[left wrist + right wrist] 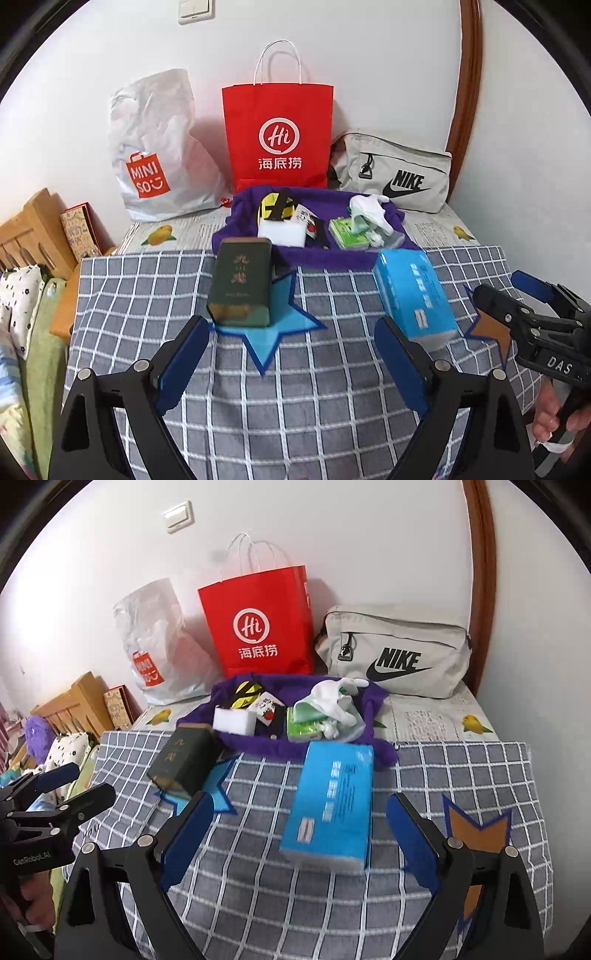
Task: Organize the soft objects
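Hovering my right claw with jaws apart, I am lining up on the blue tissue pack, lying mid-table just ahead, its long axis pointing away toward the purple cloth. My left claw, likewise spread and empty, is sitting farther off.

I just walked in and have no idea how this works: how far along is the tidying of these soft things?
It looks barely started. Nothing is visibly sorted: the blue tissue pack and dark green box lie on the checked cloth, and small items sit piled on the purple towel. Nothing is in hand; the left gripper and right gripper are open. All sorting remains.
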Demonstrator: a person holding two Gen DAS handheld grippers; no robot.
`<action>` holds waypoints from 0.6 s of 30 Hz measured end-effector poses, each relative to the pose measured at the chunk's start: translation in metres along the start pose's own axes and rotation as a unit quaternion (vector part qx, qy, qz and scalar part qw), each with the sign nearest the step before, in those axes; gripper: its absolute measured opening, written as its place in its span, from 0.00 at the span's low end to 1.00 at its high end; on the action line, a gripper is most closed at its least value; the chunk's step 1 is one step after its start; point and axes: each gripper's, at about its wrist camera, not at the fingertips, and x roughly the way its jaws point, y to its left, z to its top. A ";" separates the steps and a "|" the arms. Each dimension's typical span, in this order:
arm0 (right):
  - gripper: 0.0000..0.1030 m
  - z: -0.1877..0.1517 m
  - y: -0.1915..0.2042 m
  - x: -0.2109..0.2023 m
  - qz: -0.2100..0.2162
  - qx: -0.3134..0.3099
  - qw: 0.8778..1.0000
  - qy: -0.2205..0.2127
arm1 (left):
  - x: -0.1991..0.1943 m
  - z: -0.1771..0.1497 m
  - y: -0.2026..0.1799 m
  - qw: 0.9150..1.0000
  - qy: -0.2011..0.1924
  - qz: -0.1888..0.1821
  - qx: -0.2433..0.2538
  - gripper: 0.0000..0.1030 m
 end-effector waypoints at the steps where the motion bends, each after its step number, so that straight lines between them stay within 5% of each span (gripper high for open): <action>1: 0.91 -0.005 0.001 -0.005 -0.004 -0.002 1.000 -0.002 | -0.003 -0.005 -0.001 1.000 -0.002 0.001 -0.003 0.88; 18: 0.91 -0.046 0.003 -0.061 -0.003 -0.007 0.999 -0.031 | -0.053 -0.041 -0.014 0.999 -0.031 0.011 -0.002 0.88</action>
